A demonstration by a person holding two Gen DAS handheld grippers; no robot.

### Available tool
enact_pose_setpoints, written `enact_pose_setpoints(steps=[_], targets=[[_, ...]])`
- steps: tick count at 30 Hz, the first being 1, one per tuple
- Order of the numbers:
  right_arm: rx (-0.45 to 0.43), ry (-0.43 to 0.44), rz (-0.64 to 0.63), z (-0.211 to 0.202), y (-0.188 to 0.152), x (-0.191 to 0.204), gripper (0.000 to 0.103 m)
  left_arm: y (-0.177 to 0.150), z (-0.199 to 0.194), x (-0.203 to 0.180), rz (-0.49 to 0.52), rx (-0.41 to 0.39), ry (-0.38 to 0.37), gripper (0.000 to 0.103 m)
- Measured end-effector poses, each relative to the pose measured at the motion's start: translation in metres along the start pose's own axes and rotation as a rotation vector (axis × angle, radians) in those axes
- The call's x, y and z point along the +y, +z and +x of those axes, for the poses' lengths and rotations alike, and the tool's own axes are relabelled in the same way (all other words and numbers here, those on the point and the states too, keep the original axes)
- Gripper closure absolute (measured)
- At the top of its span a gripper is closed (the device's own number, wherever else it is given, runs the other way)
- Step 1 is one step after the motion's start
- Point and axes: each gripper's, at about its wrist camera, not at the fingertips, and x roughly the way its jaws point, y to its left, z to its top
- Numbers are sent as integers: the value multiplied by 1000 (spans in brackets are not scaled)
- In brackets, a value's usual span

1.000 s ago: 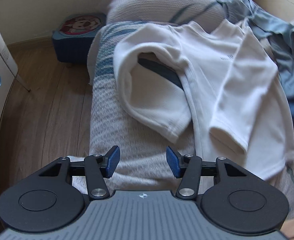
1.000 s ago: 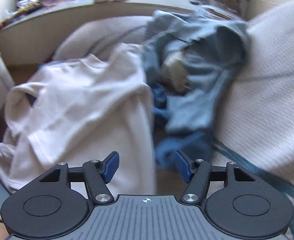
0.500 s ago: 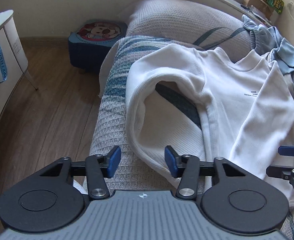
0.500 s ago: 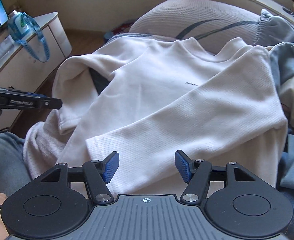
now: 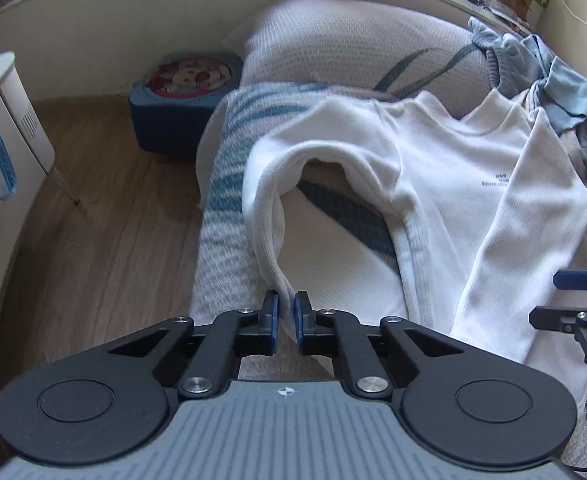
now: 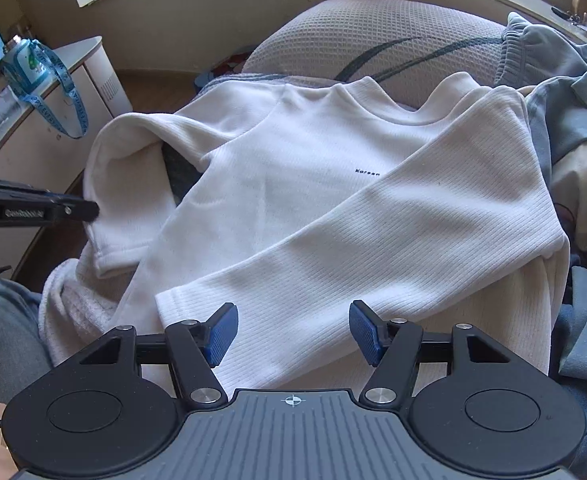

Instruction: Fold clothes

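The white ribbed long-sleeve shirt [image 6: 313, 184] lies face up, one sleeve folded across its front. Left tongs [image 5: 284, 312] are pinched on its other sleeve cuff. Right tongs [image 6: 293, 334] gape wide over the folded sleeve.

The shirt's [image 6: 313, 216] hem lay hidden behind the right gripper [image 6: 293, 334]. Its chest print [image 5: 496, 181] was too small to read in the left view. The blue clothes [image 6: 573, 112] ran off the right edge.

A white ribbed long-sleeved top [image 6: 293, 184] lies face up on a sofa, one sleeve [image 6: 373, 248] folded diagonally across its chest, the other sleeve [image 5: 269, 216] looping outward, its cuff pinched.
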Motion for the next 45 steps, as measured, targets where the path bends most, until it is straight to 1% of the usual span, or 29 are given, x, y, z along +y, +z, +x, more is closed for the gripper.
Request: enact_pose_setpoints(steps=[3,6,8,9,10,12,13,15,16,17,18,21,22,24,27,28,30,33,34,35,39,42,45], targets=[[-8,-9,6,-2,1,-4,40,16,-19,0,10,-60,29,96],[-17,-15,12,-5,0,-9,40,37,-41,-3,26,-148,69,97],[-20,-22,24,-7,-1,-13,40,52,-58,-11,41,-213,72,98],[-22,-25,31,-8,-2,-15,40,60,-67,-17,49,-246,56,98],[-23,-29,39,-9,-4,-17,40,66,-76,-27,62,-272,14,98],[-26,-36,54,-10,-6,-21,40,74,-89,-54,113,-297,-92,98],[-28,-39,61,-11,-7,-23,40,74,-91,-71,154,-290,-144,98],[-34,-49,76,-14,-9,-27,40,67,-87,-102,232,-248,-233,98],[-38,-53,82,-16,-10,-29,40,61,-81,-112,255,-217,-262,97],[-42,-58,86,-18,-11,-31,40,55,-73,-118,266,-186,-273,96],[-44,-64,88,-20,-12,-32,40,49,-64,-118,258,-153,-268,96],[-40,-77,84,-21,-12,-37,40,35,-39,-100,181,-61,-227,96],[-38,-79,79,-20,-11,-37,40,30,-34,-90,158,-46,-205,96],[-38,-71,67,-17,-8,-34,40,19,-25,-70,109,-16,-160,92],[-51,-37,39,-12,1,-23,40,2,-18,-33,17,22,-112,77],[-56,-20,25,-10,5,-17,40,-2,-16,-20,-21,33,-103,66],[-64,4,-3,-7,11,-6,40,-13,-14,7,-107,52,-88,55],[-73,37,-47,-3,20,12,40,-26,-13,38,-217,64,-77,50],[-76,44,-59,-3,22,16,40,-30,-12,47,-253,67,-79,43],[-78,46,-69,-2,23,20,40,-33,-10,56,-289,67,-85,40],[-85,47,-85,-2,28,28,40,-40,-4,89,-421,77,-105,38],[-83,44,-95,2,32,33,40,-38,1,114,-520,67,-126,38],[-77,44,-114,6,36,38,40,-37,13,143,-653,79,-176,38]])
